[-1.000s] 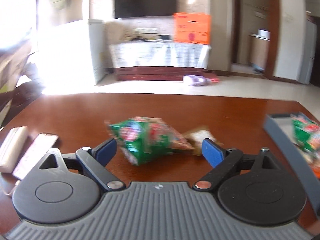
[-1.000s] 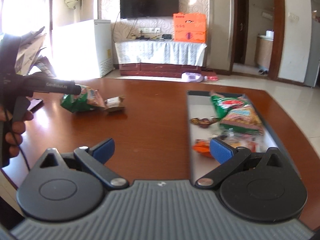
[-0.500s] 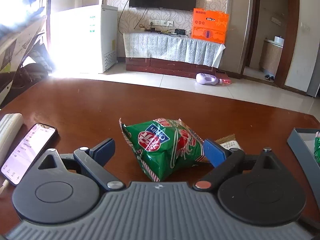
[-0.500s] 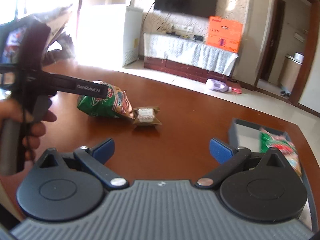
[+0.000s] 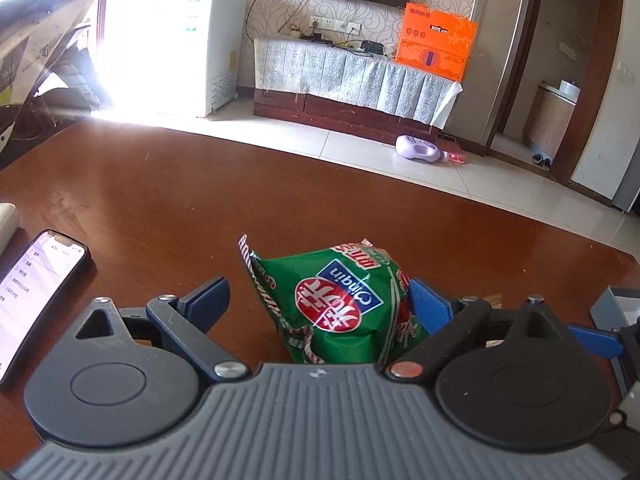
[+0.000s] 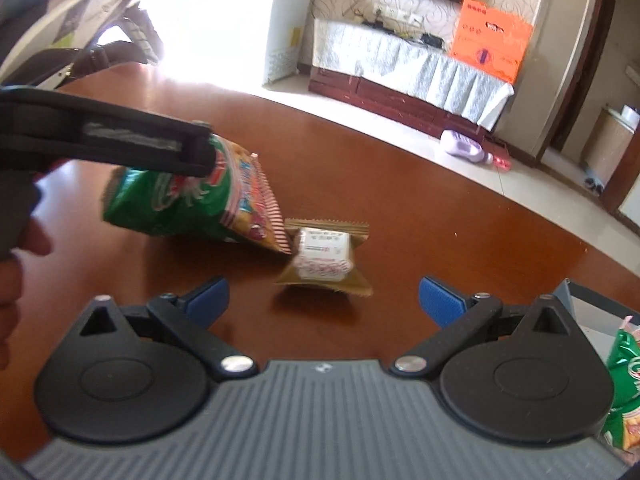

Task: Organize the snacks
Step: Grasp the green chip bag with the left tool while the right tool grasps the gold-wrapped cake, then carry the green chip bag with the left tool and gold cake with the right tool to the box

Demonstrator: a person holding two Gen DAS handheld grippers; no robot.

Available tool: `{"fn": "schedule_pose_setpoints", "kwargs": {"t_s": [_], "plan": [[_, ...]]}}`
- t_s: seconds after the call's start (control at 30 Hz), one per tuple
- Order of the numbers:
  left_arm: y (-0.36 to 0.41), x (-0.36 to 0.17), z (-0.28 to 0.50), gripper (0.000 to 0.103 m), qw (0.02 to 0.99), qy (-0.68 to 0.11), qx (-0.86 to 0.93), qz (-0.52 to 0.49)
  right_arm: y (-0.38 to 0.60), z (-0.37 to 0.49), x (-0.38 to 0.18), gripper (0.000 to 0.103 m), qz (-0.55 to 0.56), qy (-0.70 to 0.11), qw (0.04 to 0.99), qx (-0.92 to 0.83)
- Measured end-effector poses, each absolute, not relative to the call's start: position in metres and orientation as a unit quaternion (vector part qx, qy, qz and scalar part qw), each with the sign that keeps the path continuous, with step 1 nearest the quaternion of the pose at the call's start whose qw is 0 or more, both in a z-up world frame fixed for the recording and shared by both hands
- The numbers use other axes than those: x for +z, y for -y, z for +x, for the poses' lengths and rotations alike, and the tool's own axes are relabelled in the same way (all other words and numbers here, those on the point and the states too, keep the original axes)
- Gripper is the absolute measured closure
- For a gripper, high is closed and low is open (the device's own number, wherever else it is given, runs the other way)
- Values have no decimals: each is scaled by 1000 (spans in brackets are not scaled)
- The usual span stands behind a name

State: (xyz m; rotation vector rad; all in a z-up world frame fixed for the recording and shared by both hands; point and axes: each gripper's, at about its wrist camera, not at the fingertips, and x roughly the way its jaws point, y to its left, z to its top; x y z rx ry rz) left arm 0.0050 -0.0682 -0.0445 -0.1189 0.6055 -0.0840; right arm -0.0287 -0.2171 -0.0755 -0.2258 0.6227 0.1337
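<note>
A green snack bag [image 5: 332, 304] lies on the brown table between the fingers of my left gripper [image 5: 320, 298], which is open; its right finger rests against the bag's side. In the right wrist view the same green bag [image 6: 188, 200] lies under the left gripper's black body [image 6: 112, 140]. A small brown wrapped snack [image 6: 324, 256] touches the bag's right end. My right gripper [image 6: 324, 298] is open just in front of that brown snack, with nothing between its fingers.
A phone [image 5: 36, 292] with its screen lit lies at the table's left edge. A grey tray [image 6: 580, 300] at the right holds another green bag [image 6: 624, 380]. A hand [image 6: 16, 240] holds the left gripper.
The left gripper has moved forward, so the green bag now sits between its fingers. The right gripper has swung left, away from the tray, and now faces the brown snack.
</note>
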Motion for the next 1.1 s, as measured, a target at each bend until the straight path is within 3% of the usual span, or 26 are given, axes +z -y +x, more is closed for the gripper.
{"fn": "schedule_pose_setpoints", "kwargs": {"t_s": [0.37,0.4,0.43,0.5,0.53,0.57,0.67,0.83,0.9,1.1], "plan": [[46,-57,28,4,933,-333,-62,-119,221,12,-84,0,-80,-347,933,56],[45,-60,29,4,931,-337,-65,-123,221,11,-84,6,-75,-349,932,61],[45,-63,31,5,928,-342,-72,-127,224,9,-83,24,-59,-352,931,76],[45,-68,35,8,925,-347,-81,-135,227,5,-81,45,-35,-355,929,99],[45,-68,35,23,923,-346,-91,-142,225,4,-80,45,-40,-356,928,99],[45,-68,35,30,921,-344,-102,-152,223,2,-79,45,-49,-356,928,98],[50,-64,33,37,925,-339,-103,-139,222,-7,-77,48,-57,-357,927,99],[59,-58,28,40,932,-330,-95,-118,230,-32,-67,52,-41,-348,932,99],[63,-57,23,41,935,-327,-87,-110,233,-36,-66,61,-46,-350,930,98],[72,-54,10,41,937,-326,-85,-96,240,-53,-71,60,-53,-370,924,84]]}}
